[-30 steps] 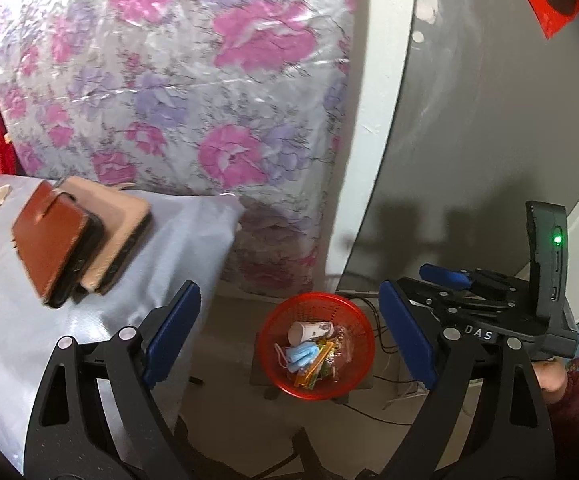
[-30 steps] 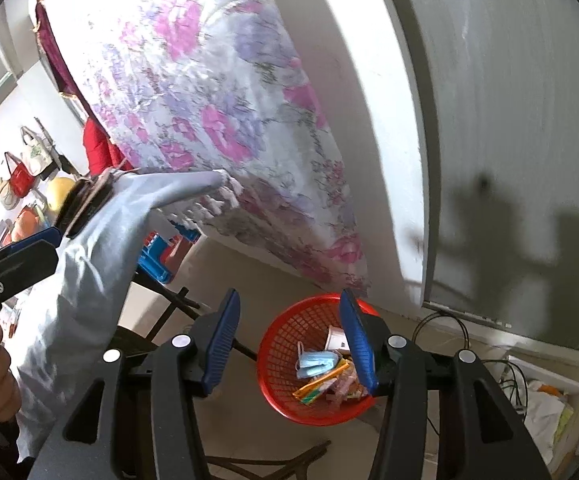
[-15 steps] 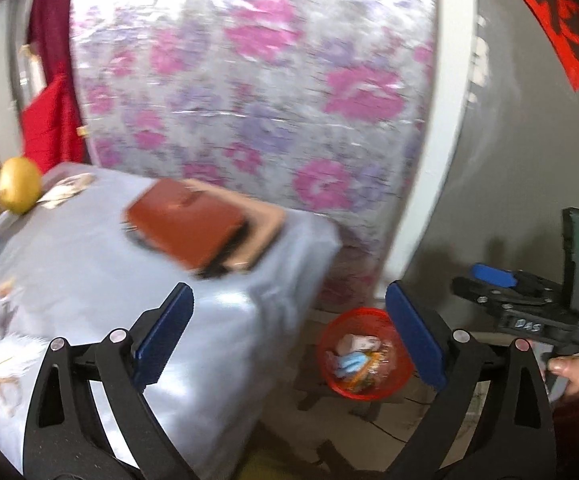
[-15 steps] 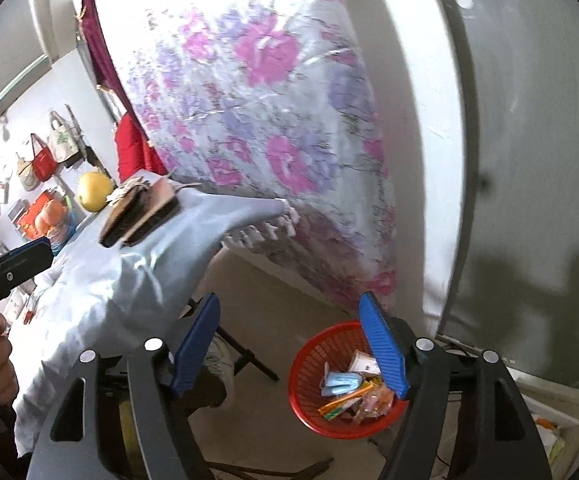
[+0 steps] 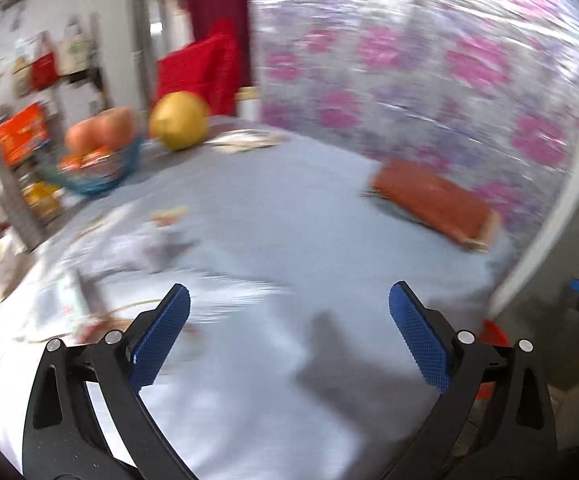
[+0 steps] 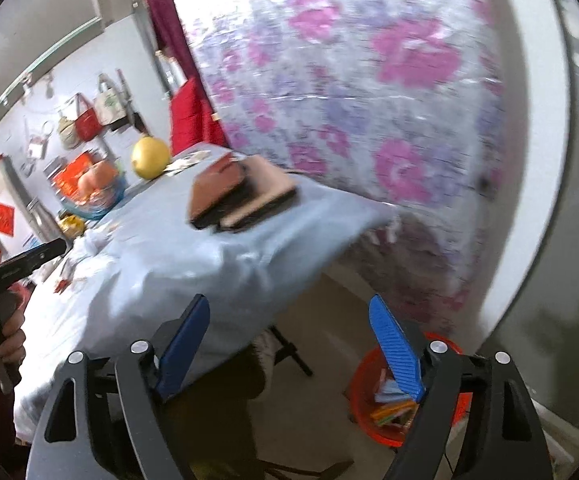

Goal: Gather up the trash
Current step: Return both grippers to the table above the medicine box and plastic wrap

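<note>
Both claws empty, trash basket down by the wall

My left claw (image 5: 289,334) hangs wide over the grey-clothed surface (image 5: 273,240), still spreading, nothing in it. My right claw (image 6: 289,344) is opening too, empty, above the surface's edge. The red trash basket (image 6: 373,400) sits upright on the floor near the wall, mouth up, wrappers inside. Scraps at the surface's left (image 5: 89,312) are too blurred to tell their long axis.
</note>
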A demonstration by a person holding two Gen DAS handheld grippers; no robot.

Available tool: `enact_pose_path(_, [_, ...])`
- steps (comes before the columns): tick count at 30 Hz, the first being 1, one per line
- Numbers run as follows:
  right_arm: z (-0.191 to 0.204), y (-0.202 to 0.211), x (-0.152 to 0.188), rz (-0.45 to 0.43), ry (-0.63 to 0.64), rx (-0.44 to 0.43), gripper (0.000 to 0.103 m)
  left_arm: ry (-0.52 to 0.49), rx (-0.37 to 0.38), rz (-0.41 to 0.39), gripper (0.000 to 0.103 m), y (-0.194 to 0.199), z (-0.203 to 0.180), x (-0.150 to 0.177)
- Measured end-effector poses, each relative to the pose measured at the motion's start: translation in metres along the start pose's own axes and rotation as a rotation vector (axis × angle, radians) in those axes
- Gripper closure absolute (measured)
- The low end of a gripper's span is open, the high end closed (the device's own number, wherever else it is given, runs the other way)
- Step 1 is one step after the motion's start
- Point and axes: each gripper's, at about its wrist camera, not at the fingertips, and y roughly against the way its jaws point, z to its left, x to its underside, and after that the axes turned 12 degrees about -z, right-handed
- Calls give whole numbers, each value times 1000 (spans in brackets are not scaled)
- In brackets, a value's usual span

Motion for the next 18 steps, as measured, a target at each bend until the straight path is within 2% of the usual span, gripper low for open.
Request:
enact_pose_path(5, [52,-15,-9,23,69,-65,16,45,-158,6,7,-1,75,2])
enact_pose_path(10, [114,-35,-18,33,159,-143,11,114,-278,71,7,-19,144,11])
enact_pose_path(14, [157,-54,-24,52,201,-205,9,201,-286,136,7,-40,182,20])
enact_pose_path(18, [196,-74,-27,74,248,-255,8,240,-271,180,7,-60,202,29])
